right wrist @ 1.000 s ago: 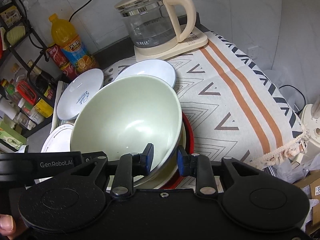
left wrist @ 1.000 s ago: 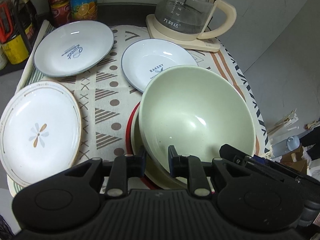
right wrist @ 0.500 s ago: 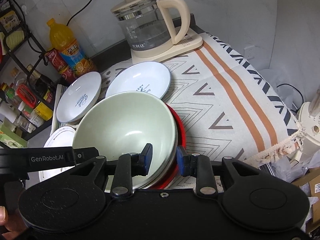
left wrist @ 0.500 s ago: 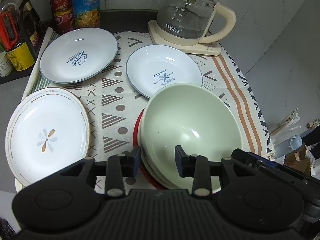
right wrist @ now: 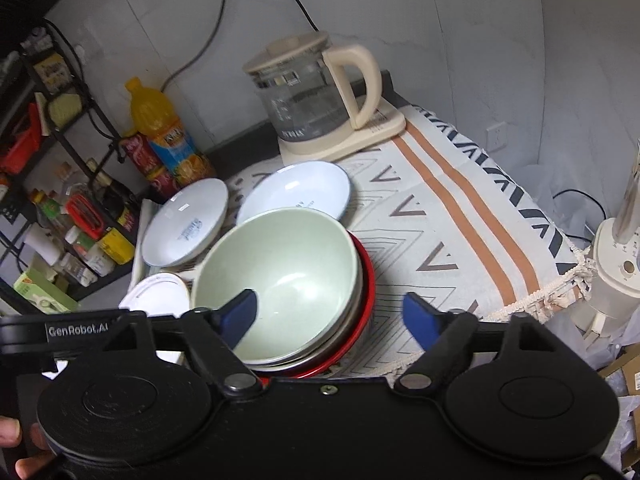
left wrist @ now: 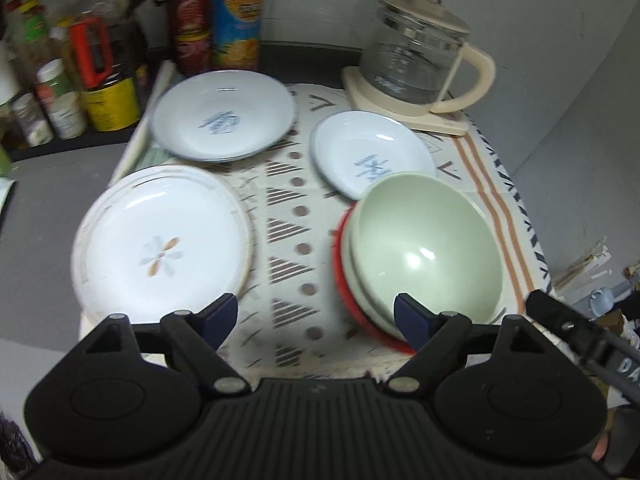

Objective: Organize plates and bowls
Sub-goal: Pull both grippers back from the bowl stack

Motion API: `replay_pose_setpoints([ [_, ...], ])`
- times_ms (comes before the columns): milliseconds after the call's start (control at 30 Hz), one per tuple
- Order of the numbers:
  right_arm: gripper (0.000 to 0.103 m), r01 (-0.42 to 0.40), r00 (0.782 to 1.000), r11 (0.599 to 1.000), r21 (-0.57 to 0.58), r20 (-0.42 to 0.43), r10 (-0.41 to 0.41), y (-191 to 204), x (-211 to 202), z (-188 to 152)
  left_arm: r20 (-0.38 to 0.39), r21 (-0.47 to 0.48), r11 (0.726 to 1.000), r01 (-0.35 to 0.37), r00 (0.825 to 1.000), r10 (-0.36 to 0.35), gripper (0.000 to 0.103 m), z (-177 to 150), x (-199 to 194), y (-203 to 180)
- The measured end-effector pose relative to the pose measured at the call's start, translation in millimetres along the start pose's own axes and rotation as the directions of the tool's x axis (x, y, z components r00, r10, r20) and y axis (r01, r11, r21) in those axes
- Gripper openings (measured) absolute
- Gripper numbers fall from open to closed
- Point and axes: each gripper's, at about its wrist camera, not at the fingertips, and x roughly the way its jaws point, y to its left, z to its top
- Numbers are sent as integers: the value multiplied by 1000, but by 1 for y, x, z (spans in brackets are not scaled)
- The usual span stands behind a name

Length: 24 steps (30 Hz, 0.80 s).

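A pale green bowl (left wrist: 426, 248) (right wrist: 280, 280) sits nested on top of a stack that includes a red bowl (left wrist: 344, 280) (right wrist: 366, 276) on the patterned cloth. My left gripper (left wrist: 316, 314) is open and empty, above the cloth just left of the stack. My right gripper (right wrist: 330, 312) is open and empty, its left finger (right wrist: 240, 314) over the green bowl's near rim. Three plates lie around: a white flower plate (left wrist: 160, 240) (right wrist: 154, 294), a large pale blue plate (left wrist: 224, 114) (right wrist: 186, 222) and a smaller pale blue plate (left wrist: 372, 158) (right wrist: 296, 190).
A glass kettle (left wrist: 416, 58) (right wrist: 308, 96) on a cream base stands at the back. Bottles and cans (left wrist: 236, 16) (right wrist: 168, 140) and a rack of jars (left wrist: 60, 80) line the back left. The cloth's right side (right wrist: 460, 216) drops off at the table edge.
Both grippers let go of the green bowl, which now rests on the stack. Both opened wide and pulled back and up; the left one shifted left.
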Motion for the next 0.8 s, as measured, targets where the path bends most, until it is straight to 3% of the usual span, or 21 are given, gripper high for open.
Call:
replay_pose_setpoints([
  [367,103,-58,998,997,-44,23,59,32,-18,-22,17,-85,990,-115,993,117,86,-28,-43,53],
  [800,103,-104,995,984,-144,-12,103,76,-18,-38,57,-168,972,-166,982,178,103,-47,-72,102],
])
